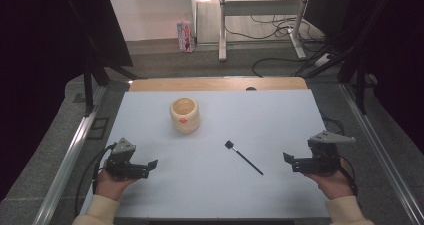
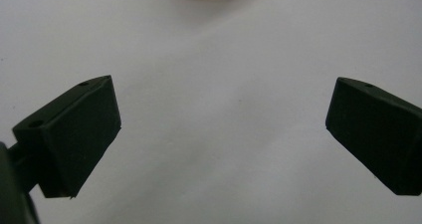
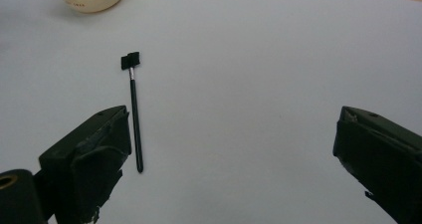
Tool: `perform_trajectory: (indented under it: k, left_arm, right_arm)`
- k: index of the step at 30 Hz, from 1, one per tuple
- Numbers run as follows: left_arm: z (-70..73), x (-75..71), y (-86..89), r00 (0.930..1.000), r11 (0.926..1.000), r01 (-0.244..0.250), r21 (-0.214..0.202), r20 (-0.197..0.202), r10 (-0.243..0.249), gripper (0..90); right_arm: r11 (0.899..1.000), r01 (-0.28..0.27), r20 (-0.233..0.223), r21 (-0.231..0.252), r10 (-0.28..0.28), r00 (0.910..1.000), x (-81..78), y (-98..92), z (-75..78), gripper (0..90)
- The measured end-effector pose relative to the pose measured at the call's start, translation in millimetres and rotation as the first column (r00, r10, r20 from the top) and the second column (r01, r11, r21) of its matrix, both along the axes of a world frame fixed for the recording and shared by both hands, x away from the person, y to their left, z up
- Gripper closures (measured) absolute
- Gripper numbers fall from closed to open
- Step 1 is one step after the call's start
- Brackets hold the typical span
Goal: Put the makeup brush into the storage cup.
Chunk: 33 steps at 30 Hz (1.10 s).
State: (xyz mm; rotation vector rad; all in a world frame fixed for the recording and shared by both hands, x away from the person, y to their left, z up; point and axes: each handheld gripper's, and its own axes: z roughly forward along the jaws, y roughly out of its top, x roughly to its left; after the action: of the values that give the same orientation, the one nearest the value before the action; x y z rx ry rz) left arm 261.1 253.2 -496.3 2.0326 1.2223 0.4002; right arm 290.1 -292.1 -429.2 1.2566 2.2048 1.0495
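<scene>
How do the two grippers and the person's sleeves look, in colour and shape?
Both the left gripper and the right gripper are black, each topped with a grey three-cornered plate. Their fingers are blocky black wedges with small holes. A black cable trails from each. The sleeves are cream-coloured.

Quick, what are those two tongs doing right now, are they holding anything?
Left tongs: open, holding nothing, above the bare mat.
Right tongs: open, holding nothing; the black brush lies on the mat beside one jaw.

We hold the left gripper [image 1: 150, 166] and right gripper [image 1: 288, 161] low, facing inward. Both sets of jaws stand wide apart.
</scene>
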Motion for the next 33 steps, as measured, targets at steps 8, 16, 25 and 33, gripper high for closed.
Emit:
perform_trajectory:
  k: [8,16,25,33]
  left_arm:
    - [0.0,0.1,-0.2,1.0,1.0,0.003,0.0,-0.001,-0.003,1.7]
    - [-0.1,0.4,0.2,1.0,1.0,0.009,0.004,-0.004,-0.009,1.7]
    - [-0.4,0.6,1.6,1.0,1.0,0.005,-0.003,-0.007,-0.005,1.7]
    - [-0.8,0.4,1.1,1.0,1.0,0.002,-0.007,-0.004,-0.002,1.8]
  right_arm:
    - [1.0,-0.029,-0.007,-0.001,0.029,0.9996,5.2,18.3,12.4,0.9]
    - [0.999,-0.047,-0.003,0.005,0.047,0.9989,11.7,40.0,27.7,0.0]
    - [0.994,-0.101,-0.047,0.044,0.103,0.9936,29.2,78.2,41.3,0.0]
    - [0.987,-0.162,-0.076,-0.022,0.16,0.9842,35.7,111.7,45.6,0.0]
